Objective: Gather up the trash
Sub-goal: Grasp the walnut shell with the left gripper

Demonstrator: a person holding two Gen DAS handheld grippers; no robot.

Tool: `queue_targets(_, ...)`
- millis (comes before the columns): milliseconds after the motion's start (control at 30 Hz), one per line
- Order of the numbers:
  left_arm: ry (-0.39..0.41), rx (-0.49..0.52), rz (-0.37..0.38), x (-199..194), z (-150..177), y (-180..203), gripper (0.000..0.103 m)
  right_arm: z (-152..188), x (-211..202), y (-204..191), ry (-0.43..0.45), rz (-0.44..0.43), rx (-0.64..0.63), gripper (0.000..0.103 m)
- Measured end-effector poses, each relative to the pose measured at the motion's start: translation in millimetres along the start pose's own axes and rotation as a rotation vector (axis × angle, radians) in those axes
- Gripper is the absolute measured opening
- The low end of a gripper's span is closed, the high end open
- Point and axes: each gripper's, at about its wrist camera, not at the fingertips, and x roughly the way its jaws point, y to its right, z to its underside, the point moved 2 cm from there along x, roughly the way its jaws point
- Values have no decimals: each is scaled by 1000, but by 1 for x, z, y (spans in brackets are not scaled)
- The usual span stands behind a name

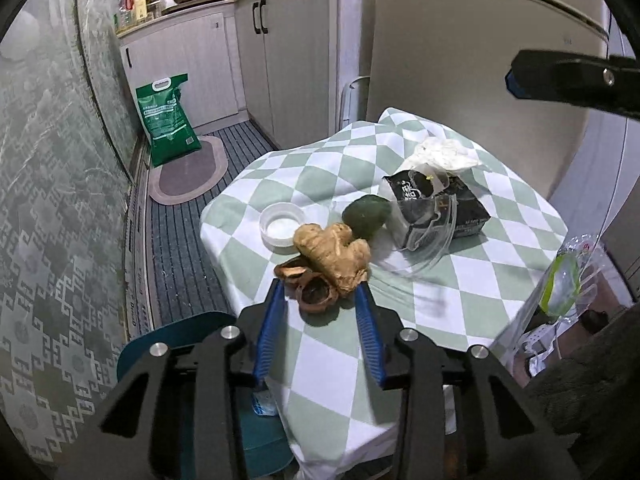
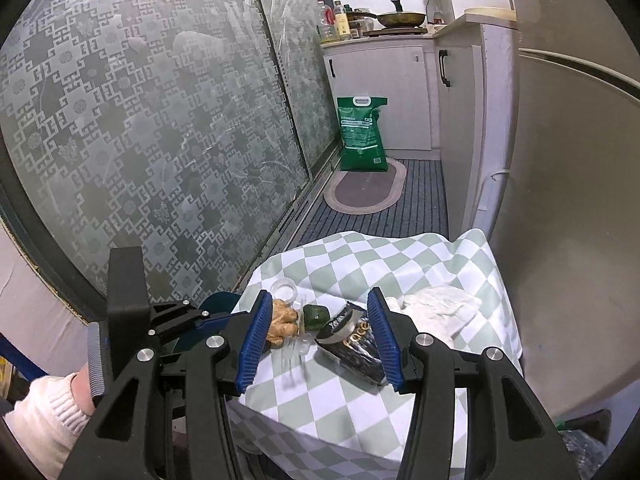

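Note:
Brown shell pieces (image 1: 310,290) and a ginger root (image 1: 334,250) lie on the checked tablecloth (image 1: 332,364). My left gripper (image 1: 319,286) stands over them with a blue fingertip on either side: one at the shells' left edge, the other at the ginger's lower end. Whether the pads press I cannot tell. Behind lie a white lid (image 1: 280,224), a green fruit (image 1: 366,214), a black packet (image 1: 440,204), clear plastic (image 1: 434,248) and a crumpled tissue (image 1: 444,152). My right gripper (image 2: 319,295) hovers open above the ginger (image 2: 282,322) and black packet (image 2: 352,340), holding nothing.
A tall pale appliance (image 1: 460,60) stands right behind the table. A plastic bag (image 1: 564,280) hangs at the table's right edge and a teal seat (image 1: 180,340) stands at its left. A green sack (image 1: 168,120) and an oval mat (image 1: 188,172) are on the floor. A white sleeve (image 2: 48,412) shows at the lower left.

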Motion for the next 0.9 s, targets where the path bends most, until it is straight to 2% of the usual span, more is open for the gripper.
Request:
queue_targets(33,-1,4,0,1,0,1,39,0,0,0,-2,0,-1,50)
queue_targets(100,-4,10,-3,2,0,3,31,1,-1,0,-3,0,-4,50)
queue_targets(267,-8,10,-13,3,0,3,30,5,-4,2,-18,-5,-10,50)
queue_targets(333,-8,2,-9,1,0,3,23,6,-1,3,-29,-22,1,50)
queue_targets(467,-7,-26,18,-2,0,0,22,9,7,2,-58,-59,28,50)
queue_targets(700,4,-26,35,-9,2,5,22,13,19,-4,-91,-57,28,50)
queue_targets(900,26,-72,59,-20,0,-3,22,26,46,-10,-168,-46,29,50)
